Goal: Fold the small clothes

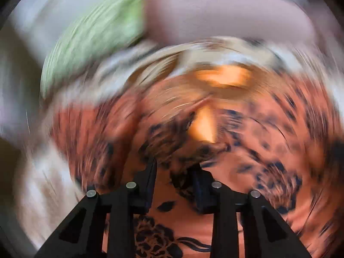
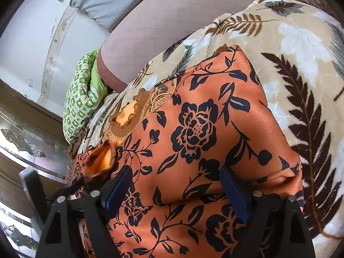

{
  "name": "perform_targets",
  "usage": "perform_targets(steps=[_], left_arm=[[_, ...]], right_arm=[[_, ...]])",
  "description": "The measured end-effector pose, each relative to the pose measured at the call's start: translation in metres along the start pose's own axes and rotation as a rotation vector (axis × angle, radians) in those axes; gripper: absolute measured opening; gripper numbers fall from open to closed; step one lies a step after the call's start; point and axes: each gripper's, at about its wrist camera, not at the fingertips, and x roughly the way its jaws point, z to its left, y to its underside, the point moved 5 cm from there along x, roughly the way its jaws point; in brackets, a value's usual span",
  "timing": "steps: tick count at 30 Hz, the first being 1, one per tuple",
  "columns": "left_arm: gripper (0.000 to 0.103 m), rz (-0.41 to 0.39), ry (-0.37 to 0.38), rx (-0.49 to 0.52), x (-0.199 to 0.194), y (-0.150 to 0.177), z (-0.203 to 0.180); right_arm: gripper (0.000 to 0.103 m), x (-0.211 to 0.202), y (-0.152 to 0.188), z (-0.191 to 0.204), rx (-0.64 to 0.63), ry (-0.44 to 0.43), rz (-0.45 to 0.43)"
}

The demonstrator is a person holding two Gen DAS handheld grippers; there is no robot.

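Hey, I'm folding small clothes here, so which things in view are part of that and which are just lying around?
Part of the job:
- orange satin garment with dark floral print
- left hand-held gripper, fabric between its fingers
- right hand-held gripper, open over the garment

Just lying about:
- beige leaf-print fleece blanket
- green-and-white patterned cloth
- pale blue pillow
- pink checked mattress

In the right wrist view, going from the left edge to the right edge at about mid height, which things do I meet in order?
White wall → green patterned cloth → orange flowered garment → leaf-print blanket.
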Motion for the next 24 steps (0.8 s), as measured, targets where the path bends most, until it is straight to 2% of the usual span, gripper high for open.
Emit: perform_targets(steps=[1, 2, 4, 5, 10, 13, 15, 16, 18, 19, 20, 21, 23, 24], left_arm=[[0.032, 0.027, 0.044, -0.131, 0.007, 0.005, 0.025], [0.032, 0.048, 0.062, -0.209, 0.013, 0.011, 0.044], [0.031, 0.063, 0.071, -0.317, 0.022, 0.026, 0.072], [0.031, 0.052, 0.129, -0.343, 0.022, 0.032, 0.078], [0.032, 0.036, 0.132, -0.278, 0.015, 0.041, 0.075], [0.032, 0.059, 0.178, -0.329, 0.018, 0.039, 0.088], [0.032, 0.059, 0.181, -0.357, 0.013, 0.035, 0.102], [0.033, 0.056, 0.201, -0.366, 0.004, 0.037, 0.106], [0.038, 0.039, 0.269, -0.359, -0.012, 0.037, 0.116], [0.047, 0.02, 0.289, -0.353, -0.021, 0.037, 0.125], [0.066, -0.004, 0.278, -0.359, -0.03, 0.038, 0.139], [0.073, -0.037, 0.253, -0.376, -0.037, 0.039, 0.156], [0.075, -0.097, 0.212, -0.437, -0.046, 0.041, 0.194], [0.075, -0.103, 0.2, -0.473, -0.044, 0.042, 0.209]], right_arm=[[0.085, 0.0, 0.001, -0.001, -0.003, 0.002, 0.002], [0.085, 0.001, 0.001, -0.002, -0.002, 0.002, 0.004], [0.085, 0.001, 0.003, -0.006, 0.006, 0.0, 0.007], [0.085, 0.002, 0.003, -0.006, 0.009, 0.0, 0.008], [0.085, -0.001, 0.0, 0.005, 0.014, 0.01, 0.019], [0.085, -0.002, -0.002, 0.012, 0.008, -0.013, 0.011], [0.085, 0.011, 0.001, 0.002, 0.017, 0.04, 0.067], [0.085, 0.013, 0.002, -0.002, 0.032, 0.038, 0.074], [0.085, 0.006, 0.001, 0.002, 0.021, 0.039, 0.054], [0.085, 0.005, 0.001, 0.005, 0.011, 0.056, 0.054], [0.085, 0.003, 0.001, 0.008, 0.002, 0.069, 0.053], [0.085, 0.002, 0.002, 0.017, -0.02, 0.07, 0.053], [0.085, 0.002, 0.005, 0.038, -0.075, 0.059, 0.066], [0.085, 0.004, 0.008, 0.052, -0.107, 0.051, 0.072]])
